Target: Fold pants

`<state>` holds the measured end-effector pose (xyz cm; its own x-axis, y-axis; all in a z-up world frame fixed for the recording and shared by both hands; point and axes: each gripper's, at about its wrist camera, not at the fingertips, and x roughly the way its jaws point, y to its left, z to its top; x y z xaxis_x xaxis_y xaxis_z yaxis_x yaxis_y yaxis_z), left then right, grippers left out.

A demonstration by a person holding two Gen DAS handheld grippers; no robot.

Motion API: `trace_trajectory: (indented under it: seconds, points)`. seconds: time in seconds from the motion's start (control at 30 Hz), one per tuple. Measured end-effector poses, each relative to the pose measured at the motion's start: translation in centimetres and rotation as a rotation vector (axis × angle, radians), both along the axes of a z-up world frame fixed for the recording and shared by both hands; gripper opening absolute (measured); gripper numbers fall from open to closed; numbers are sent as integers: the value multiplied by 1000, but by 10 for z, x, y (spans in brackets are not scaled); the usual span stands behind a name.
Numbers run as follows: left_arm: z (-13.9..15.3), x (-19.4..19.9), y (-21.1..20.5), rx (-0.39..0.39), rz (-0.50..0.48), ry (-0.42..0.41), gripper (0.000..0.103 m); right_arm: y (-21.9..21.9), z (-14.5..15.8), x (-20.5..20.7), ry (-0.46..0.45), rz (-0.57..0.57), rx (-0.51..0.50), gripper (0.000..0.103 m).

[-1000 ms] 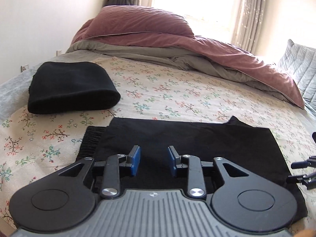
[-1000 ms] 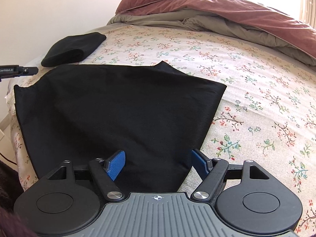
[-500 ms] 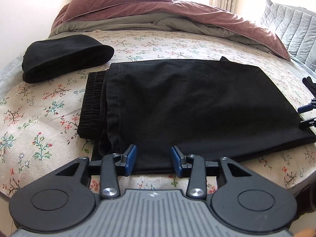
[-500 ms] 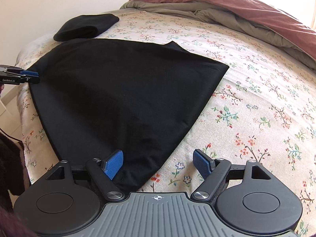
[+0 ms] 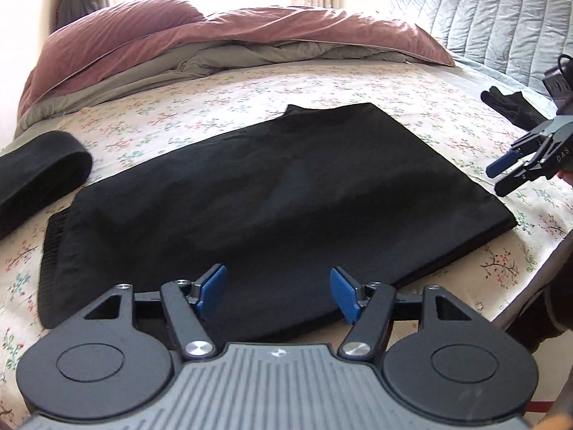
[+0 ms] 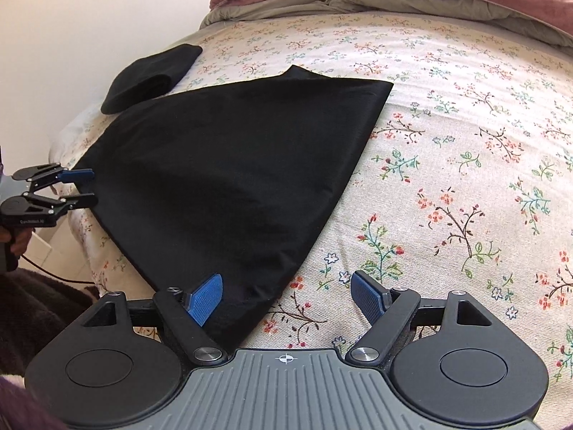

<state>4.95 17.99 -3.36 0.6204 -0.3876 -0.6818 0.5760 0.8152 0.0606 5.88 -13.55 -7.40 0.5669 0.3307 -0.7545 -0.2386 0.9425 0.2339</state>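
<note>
The black pants (image 5: 258, 193) lie folded flat on the floral bed sheet (image 5: 322, 86), with the ribbed waistband (image 5: 52, 251) sticking out at the left. They also show in the right wrist view (image 6: 229, 165). My left gripper (image 5: 277, 295) is open and empty, just above the near edge of the pants. It also shows in the right wrist view (image 6: 80, 188) at the pants' left edge. My right gripper (image 6: 286, 299) is open and empty over the pants' near right corner. It also shows in the left wrist view (image 5: 501, 179).
A second folded black garment (image 5: 35, 175) lies at the left of the bed, also seen in the right wrist view (image 6: 150, 77). A pink and grey duvet (image 5: 222, 43) is bunched at the far end. A quilted headboard (image 5: 494, 25) and a black item (image 5: 512, 107) are at the right.
My left gripper has opened wider and turned right along the pants' near edge. My right gripper has drawn back to the pants' corner, still open.
</note>
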Motion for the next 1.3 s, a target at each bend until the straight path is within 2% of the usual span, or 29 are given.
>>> trace_trajectory:
  seconds: [0.1,0.23,0.4,0.57,0.67,0.73,0.83,0.9,1.07,1.13,1.2,1.3]
  points:
    - [-4,1,-26,5,-31,4,81,5,-1,2,24,9,17,81]
    - [-10,2,-54,-22,-77,52,81,9,-5,3,64,19,59,79]
    - [-14,-3,-82,-11,-134,39,84,12,-9,2,95,25,91,78]
    - [-18,-7,-103,-54,-164,42,85,-2,-17,2,137,-16,212,74]
    - [-20,-11,-115,-68,-192,34,85,-13,-22,3,164,-43,280,63]
    - [-21,-16,-122,-73,-217,22,85,-21,-25,3,189,-57,327,47]
    - [-21,-22,-132,-73,-270,13,84,-29,-31,3,223,-71,389,32]
    - [-20,-27,-139,-69,-312,8,84,-33,-31,3,227,-69,411,28]
    - [-18,-41,-157,-53,-369,-42,84,-41,-25,0,213,-65,481,25]
    - [-18,-50,-168,-15,-398,-120,84,-41,-18,1,202,-55,491,25]
    - [-17,-56,-176,-9,-409,-160,83,-40,-10,3,184,-42,508,25]
    - [-18,-60,-192,23,-384,-207,75,-38,1,9,158,-25,526,25]
